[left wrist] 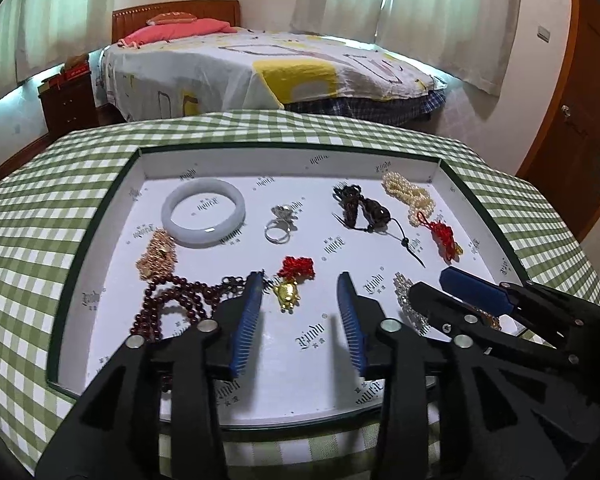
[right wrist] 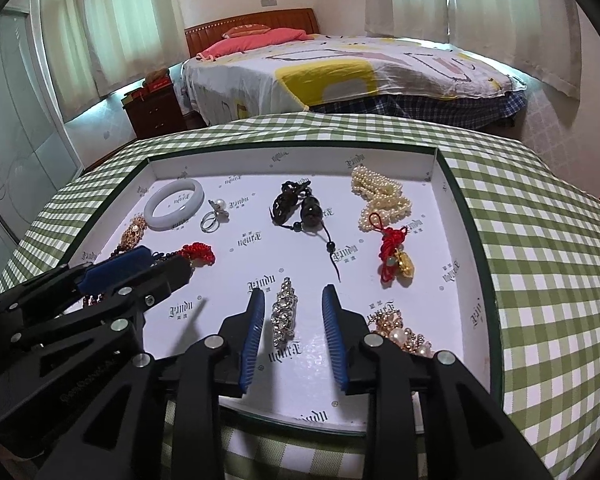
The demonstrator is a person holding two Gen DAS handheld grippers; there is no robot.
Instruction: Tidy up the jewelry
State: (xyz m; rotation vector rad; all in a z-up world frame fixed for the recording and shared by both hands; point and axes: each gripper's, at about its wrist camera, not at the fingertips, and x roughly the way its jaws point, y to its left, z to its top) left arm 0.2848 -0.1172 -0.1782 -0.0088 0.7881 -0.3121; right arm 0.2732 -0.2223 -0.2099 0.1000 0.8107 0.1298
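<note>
1. Here, the left gripper (left wrist: 300,280) hovers, jaws apart, over the white tray (left wrist: 300,152), its near fingertip hiding part of the dark red bead strand (left wrist: 172,300).
2. The right gripper (right wrist: 293,294), jaws apart, straddles a rhinestone clip (right wrist: 285,316) near the tray's front.
3. A gold-and-pearl piece (right wrist: 404,332) lies half hidden behind the right finger.
</note>
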